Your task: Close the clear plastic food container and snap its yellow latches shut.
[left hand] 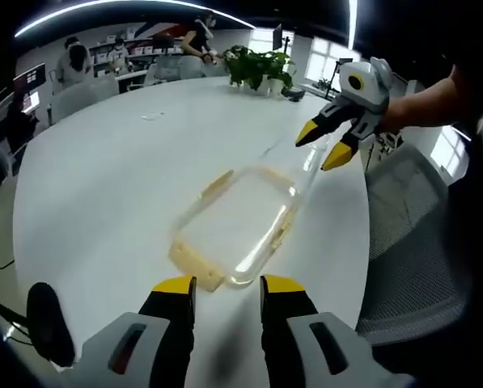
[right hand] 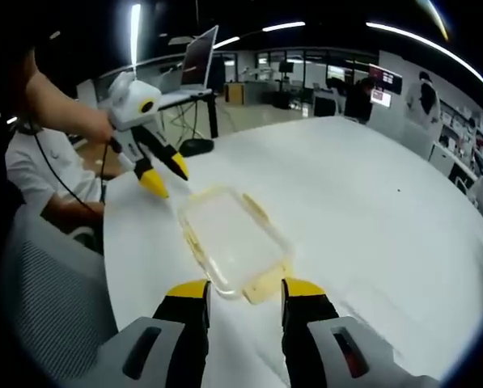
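A clear rectangular food container with pale yellow latches along its sides lies flat on the white round table. Whether the latches are snapped down I cannot tell. My left gripper stands open just short of the container's near end, nothing between its yellow tips. My right gripper hovers open over the container's far end, held by a hand. In the right gripper view the container lies just beyond my open right gripper, and my left gripper hangs open over its far left corner.
A grey mesh office chair stands at the table's edge close to the container. Potted plants sit at the far side of the table. A person sits by the table edge, with a laptop behind.
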A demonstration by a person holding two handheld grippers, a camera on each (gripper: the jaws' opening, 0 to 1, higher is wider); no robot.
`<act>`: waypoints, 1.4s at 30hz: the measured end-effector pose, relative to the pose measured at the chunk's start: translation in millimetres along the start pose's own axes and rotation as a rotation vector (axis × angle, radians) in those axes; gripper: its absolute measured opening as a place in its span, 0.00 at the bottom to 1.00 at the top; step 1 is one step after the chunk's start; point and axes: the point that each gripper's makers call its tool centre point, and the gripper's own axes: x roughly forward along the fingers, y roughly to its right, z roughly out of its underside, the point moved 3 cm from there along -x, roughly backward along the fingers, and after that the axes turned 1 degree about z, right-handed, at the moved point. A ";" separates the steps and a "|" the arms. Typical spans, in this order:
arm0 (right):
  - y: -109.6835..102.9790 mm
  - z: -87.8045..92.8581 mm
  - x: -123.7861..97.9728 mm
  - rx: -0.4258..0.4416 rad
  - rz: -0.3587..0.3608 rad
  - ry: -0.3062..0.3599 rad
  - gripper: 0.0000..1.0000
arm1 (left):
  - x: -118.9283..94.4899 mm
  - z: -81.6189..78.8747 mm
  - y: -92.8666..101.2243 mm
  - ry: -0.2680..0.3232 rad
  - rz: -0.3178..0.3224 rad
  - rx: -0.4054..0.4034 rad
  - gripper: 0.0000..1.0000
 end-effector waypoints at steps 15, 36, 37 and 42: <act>6.4 1.8 12.9 -0.107 -0.011 -0.088 0.39 | 9.8 -2.6 -16.0 -0.081 0.035 0.124 0.26; 14.9 11.4 32.1 -0.262 -0.077 -0.206 0.41 | 23.8 -1.2 -29.9 -0.199 0.089 0.387 0.36; 15.4 11.7 32.7 -0.265 -0.079 -0.207 0.41 | 24.3 -2.5 -29.6 -0.199 0.090 0.398 0.37; 16.8 14.0 36.6 -0.284 -0.094 -0.230 0.42 | 26.7 -3.6 -28.8 -0.208 0.117 0.451 0.37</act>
